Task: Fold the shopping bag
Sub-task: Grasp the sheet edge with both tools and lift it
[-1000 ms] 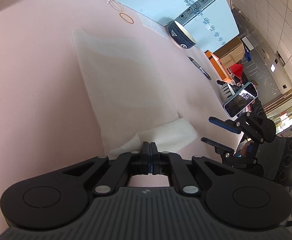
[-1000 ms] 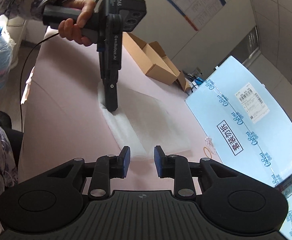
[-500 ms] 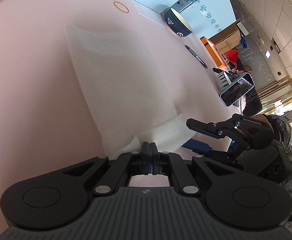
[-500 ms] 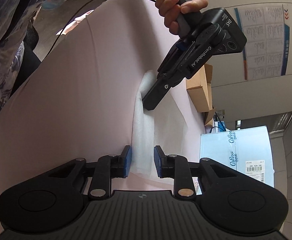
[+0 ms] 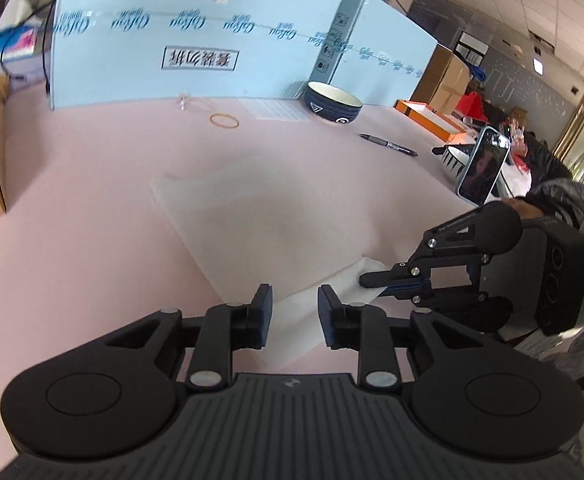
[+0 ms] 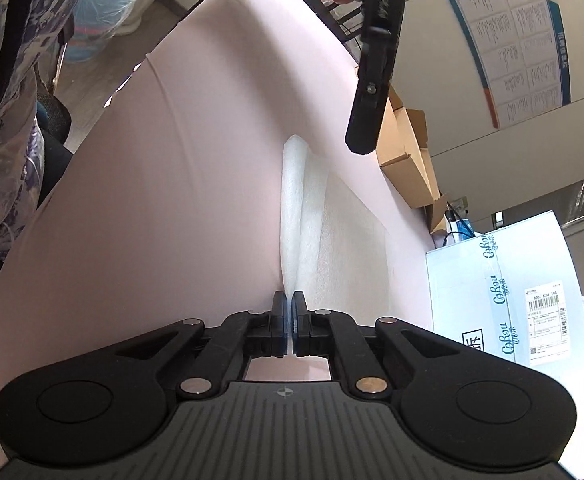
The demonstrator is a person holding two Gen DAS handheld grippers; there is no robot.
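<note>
A white translucent shopping bag (image 5: 267,224) lies flat on the pink table, with its near edge folded over as a whiter strip (image 5: 312,312). My left gripper (image 5: 290,314) is open just above that strip, holding nothing. My right gripper (image 6: 289,320) is shut on the end of the folded edge (image 6: 292,216); it also shows in the left wrist view (image 5: 366,280), pinching the strip's right end. In the right wrist view the left gripper (image 6: 366,132) hangs above the far end of the bag.
A large light-blue carton (image 5: 195,36) stands at the back of the table (image 5: 71,220). Near it are a dark bowl (image 5: 334,102), a rubber band (image 5: 224,121), a pen (image 5: 390,145) and a phone on a stand (image 5: 482,172). Brown cardboard boxes (image 6: 408,160) sit at the far edge.
My left gripper has let go of the bag's folded edge, opened and lifted. My right gripper has moved in and shut on the other end of that edge.
</note>
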